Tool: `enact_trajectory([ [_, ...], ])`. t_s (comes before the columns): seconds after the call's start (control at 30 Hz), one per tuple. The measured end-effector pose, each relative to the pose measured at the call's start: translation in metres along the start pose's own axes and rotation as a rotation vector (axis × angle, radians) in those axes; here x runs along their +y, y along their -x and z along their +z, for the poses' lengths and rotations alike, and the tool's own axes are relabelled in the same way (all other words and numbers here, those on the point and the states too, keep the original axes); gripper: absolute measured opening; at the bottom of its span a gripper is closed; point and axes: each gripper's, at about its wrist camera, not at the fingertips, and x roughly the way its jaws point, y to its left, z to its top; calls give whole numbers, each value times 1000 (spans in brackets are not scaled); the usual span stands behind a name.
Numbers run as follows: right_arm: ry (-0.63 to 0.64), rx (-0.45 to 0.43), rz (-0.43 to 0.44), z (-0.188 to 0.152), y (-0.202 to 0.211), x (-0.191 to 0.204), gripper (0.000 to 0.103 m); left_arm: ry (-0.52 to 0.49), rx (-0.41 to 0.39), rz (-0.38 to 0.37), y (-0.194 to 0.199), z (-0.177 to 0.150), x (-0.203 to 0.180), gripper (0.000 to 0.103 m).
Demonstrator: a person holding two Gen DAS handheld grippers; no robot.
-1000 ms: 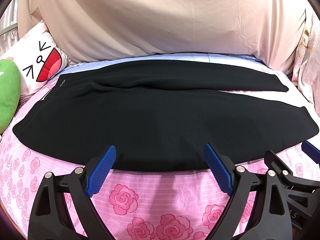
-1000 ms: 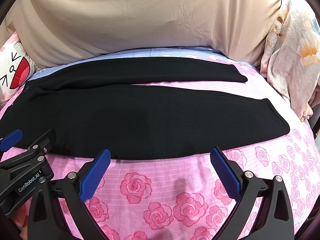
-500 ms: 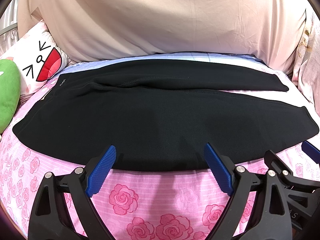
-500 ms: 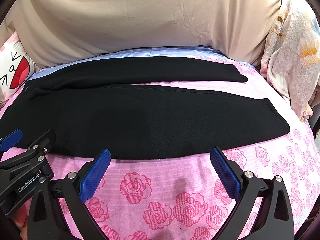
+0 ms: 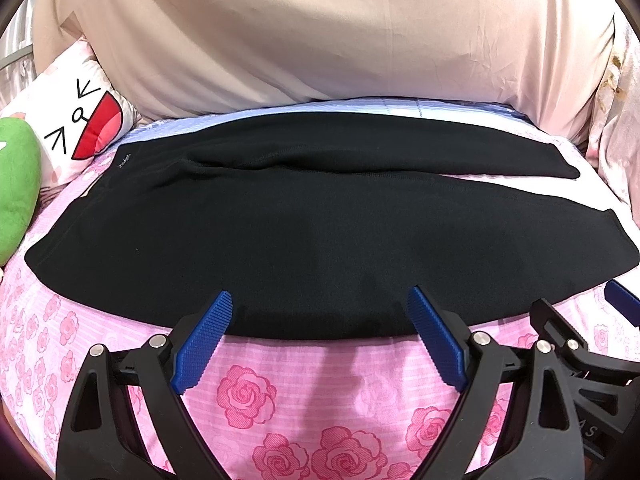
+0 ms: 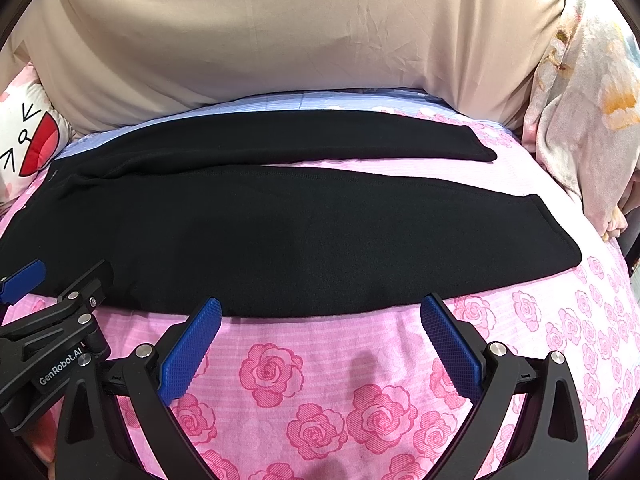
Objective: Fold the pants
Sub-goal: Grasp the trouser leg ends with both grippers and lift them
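Item 1: left gripper point(image 5: 320, 308). Jaws spread wide, nothing between the blue pads point(image 5: 204, 338); tips hang at the near hem of the garment, contact with it not determinable. Lower arms cut off by the frame edge.

Item 2: right gripper point(image 6: 322, 312). Jaws likewise spread wide and empty, tips just short of the near hem, over bare sheet. Base cut off below. It stands just beside the left gripper; each intrudes into the corner of the other's view, only partly visible.

Item 3: black pants point(image 5: 280, 232). Laid flat crosswise directly ahead of both grippers, waistband toward the left gripper's outer side, leg ends toward the right gripper's outer side. Far leg lies beyond the near one, a narrow gap opening between them toward the cuffs. A small mark near the waistband is too small to read.

Item 4: pink rose-print sheet point(image 6: 360, 380). Beneath the pants and under both grippers.

Item 5: beige cover point(image 5: 340, 32). Beyond the pants; top cut off.

Item 6: cartoon pillow point(image 5: 76, 120) and green plush point(image 5: 16, 184). Far left, both partly cut off.

Item 7: floral cloth point(image 6: 580, 112). Far right, bunched; what it is cannot be told.
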Motion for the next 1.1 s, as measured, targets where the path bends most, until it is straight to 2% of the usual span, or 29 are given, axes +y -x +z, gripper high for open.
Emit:
enact_trajectory([
  [0.07,0,16,44,0,-2,-6,98,26,-24,3,6,0,6,88],
  [0.1,-5,27,96,4,-2,-13,98,35,-48,-4,12,2,12,88],
  [0.17,-4,25,121,17,-1,-30,98,20,-68,1,22,9,21,88],
  [0.23,-6,-24,89,49,2,-71,98,29,-82,2,33,23,37,88],
  [0.3,-1,-67,105,82,-11,-116,98,80,-106,4,42,45,62,93],
  [0.37,2,-47,101,110,-39,-153,98,114,-124,22,45,67,87,93],
  [0.4,-13,-13,71,128,-63,-176,98,129,-126,34,42,78,99,93],
  [0.5,-70,71,86,170,-127,-228,97,172,-113,104,19,114,141,98],
  [0.6,-131,80,83,198,-172,-256,96,237,-41,211,-25,150,194,98],
  [0.63,-146,76,85,205,-185,-263,96,263,-17,213,-39,157,208,98],
  [0.73,-170,105,83,224,-221,-270,96,376,92,231,-91,180,273,98],
  [0.77,-171,121,90,227,-230,-272,96,430,122,265,-112,188,301,98],
  [0.8,-172,157,89,229,-242,-270,96,469,125,302,-123,191,316,98],
  [0.83,-168,179,76,232,-252,-267,96,493,117,308,-129,194,328,98],
  [0.87,-159,201,70,233,-259,-263,95,513,142,280,-147,200,345,98],
  [0.9,-142,222,74,232,-266,-259,88,524,179,253,-162,203,353,98],
  [0.93,-129,226,61,232,-269,-256,85,534,212,216,-177,205,362,98],
  [0.97,-103,213,34,232,-269,-251,80,531,262,208,-199,208,370,98],
  [1.0,-91,205,33,232,-267,-249,70,514,280,229,-210,209,372,98],
  [1.03,-84,197,36,232,-265,-247,63,465,309,282,-228,212,374,98],
  [1.1,-99,200,78,232,-260,-248,23,411,346,343,-251,213,377,98],
])
